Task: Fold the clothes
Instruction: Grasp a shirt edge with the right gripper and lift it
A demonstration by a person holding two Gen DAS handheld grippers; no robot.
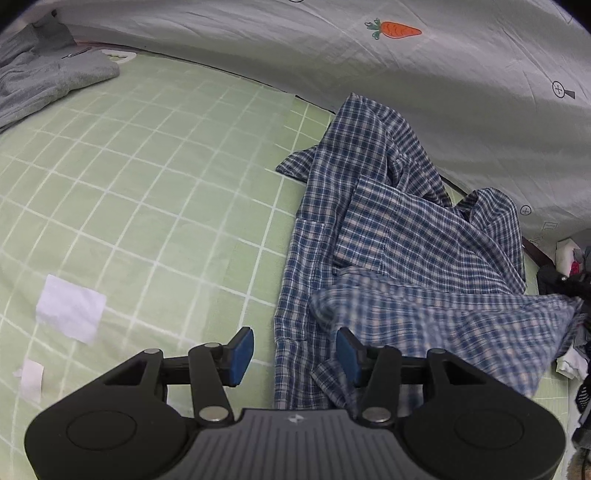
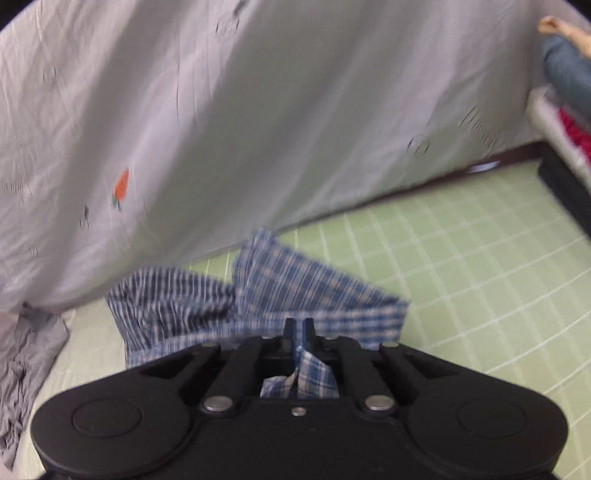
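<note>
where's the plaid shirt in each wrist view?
Left wrist: plaid shirt fills centre-right, crumpled on the green sheet, one flap running off to the right edge.
Right wrist: shirt sits low centre, an edge pinched in the right tongs.
Shared landmark: the orange carrot print on the grey backdrop.

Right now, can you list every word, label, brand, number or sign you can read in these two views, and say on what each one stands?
No readable words or numbers in either view.
Left gripper body: a small pale emblem, a symbol, no letters.
Grey printed sheet: an orange carrot picture and round plus-sign marks, drawings only.
Faint marks low on the sheet: too small to read.
Right wrist view: the prints on the sheet are blurred, unreadable.
</note>
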